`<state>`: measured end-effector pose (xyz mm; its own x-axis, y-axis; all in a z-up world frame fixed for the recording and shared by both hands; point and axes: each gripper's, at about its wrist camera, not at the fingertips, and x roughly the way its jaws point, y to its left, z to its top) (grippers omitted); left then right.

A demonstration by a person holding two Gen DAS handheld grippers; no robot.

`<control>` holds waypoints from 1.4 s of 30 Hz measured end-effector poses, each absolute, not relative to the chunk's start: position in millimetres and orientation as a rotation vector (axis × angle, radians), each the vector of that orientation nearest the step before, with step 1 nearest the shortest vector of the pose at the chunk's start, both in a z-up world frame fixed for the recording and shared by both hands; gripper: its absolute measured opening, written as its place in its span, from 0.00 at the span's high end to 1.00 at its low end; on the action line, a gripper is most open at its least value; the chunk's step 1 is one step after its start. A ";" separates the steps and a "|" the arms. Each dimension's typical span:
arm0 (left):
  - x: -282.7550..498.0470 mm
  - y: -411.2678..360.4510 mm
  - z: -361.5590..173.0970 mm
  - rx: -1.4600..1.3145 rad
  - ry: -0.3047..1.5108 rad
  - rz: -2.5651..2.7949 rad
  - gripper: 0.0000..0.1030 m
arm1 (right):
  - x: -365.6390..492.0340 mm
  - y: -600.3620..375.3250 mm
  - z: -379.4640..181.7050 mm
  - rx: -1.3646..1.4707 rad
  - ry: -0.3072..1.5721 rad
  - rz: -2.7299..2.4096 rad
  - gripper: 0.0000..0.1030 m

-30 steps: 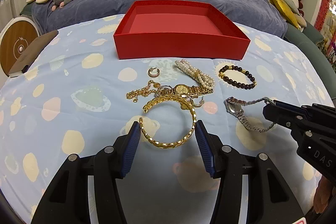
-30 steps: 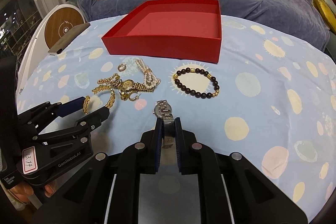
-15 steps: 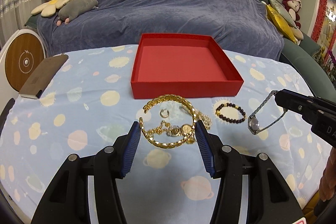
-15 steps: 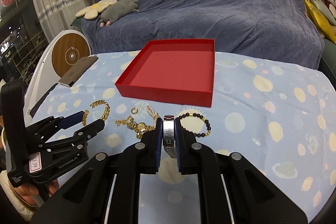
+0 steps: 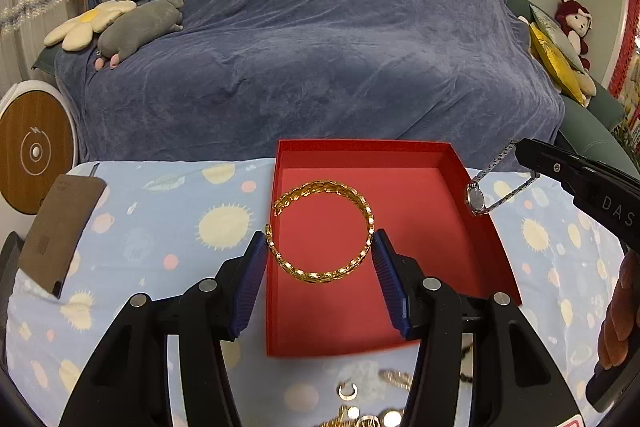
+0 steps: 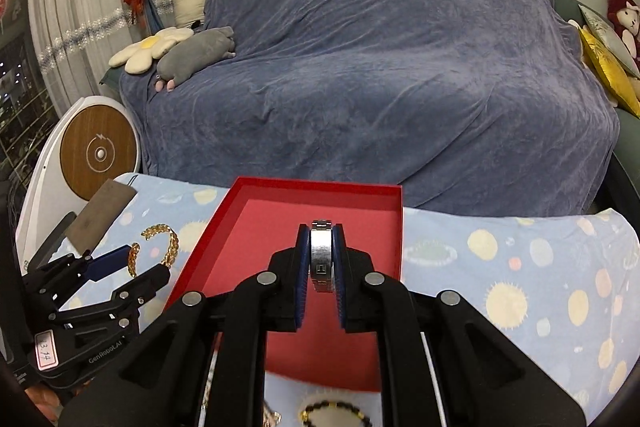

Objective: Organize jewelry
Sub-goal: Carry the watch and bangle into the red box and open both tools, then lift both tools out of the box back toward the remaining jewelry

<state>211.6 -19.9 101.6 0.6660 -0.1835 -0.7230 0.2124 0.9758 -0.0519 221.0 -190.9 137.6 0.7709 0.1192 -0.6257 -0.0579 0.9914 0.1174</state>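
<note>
**Both grippers loaded above the red box**

Left wrist view: the fingers [image 5: 250, 277] of the left gripper [image 5: 320, 255] pinch the gold bangle [image 5: 322, 231] by opposite sides. Its ring lies open toward the camera, gap at upper left, above the red box [image 5: 400, 307] floor beside the left wall. The right gripper [image 5: 524, 157] dangles the silver watch [image 5: 475, 195] over the box's right wall.

Right wrist view: the right gripper's pads clamp the watch band; its long axis runs vertically, above the box interior. Bare red floor surrounds it.
</note>
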 end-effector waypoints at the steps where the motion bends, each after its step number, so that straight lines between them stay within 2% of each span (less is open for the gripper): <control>1: 225.3 -24.1 98.9 0.040 0.817 -0.221 0.50 | 234.0 -191.4 135.3 0.094 0.683 0.087 0.90; 10: 318.2 -58.0 59.3 0.051 0.899 -0.189 0.50 | 317.9 -196.3 96.7 0.107 0.739 0.025 0.90; 17: 328.5 -66.2 26.0 0.103 0.974 -0.154 0.49 | 307.6 -210.1 66.1 0.115 0.846 0.052 0.89; 19: 322.6 -64.7 23.0 0.106 0.970 -0.153 0.47 | 292.8 -214.4 61.9 0.114 0.864 0.072 0.89; 22: 311.4 -61.2 29.1 0.105 0.932 -0.140 0.30 | 266.9 -220.1 59.6 0.127 0.867 0.086 0.89; 23: 306.3 -59.8 33.0 0.110 0.911 -0.133 0.29 | 257.3 -222.8 61.4 0.132 0.862 0.087 0.89; 26: 290.1 -54.3 47.8 0.114 0.870 -0.137 0.27 | 229.1 -223.8 68.6 0.126 0.835 0.082 0.88; 30: 262.4 -39.0 65.5 0.072 0.849 -0.145 0.27 | 187.9 -222.5 81.6 0.104 0.800 0.083 0.79; 34: 223.9 -22.5 79.9 0.046 0.825 -0.130 0.27 | 150.4 -219.5 91.6 0.108 0.780 0.104 0.75; 36: 202.7 -16.3 85.2 0.049 0.818 -0.116 0.27 | 130.2 -216.0 94.2 0.098 0.764 0.100 0.69; 42: 142.0 3.8 85.9 0.047 0.832 -0.094 0.27 | 74.2 -208.1 83.6 0.112 0.764 0.107 0.66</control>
<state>142.0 3.8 85.9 0.6695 -0.0647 -0.7400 0.1012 0.9949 0.0046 74.2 -208.1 83.6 0.7171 0.1367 -0.6834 -0.0556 0.9887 0.1395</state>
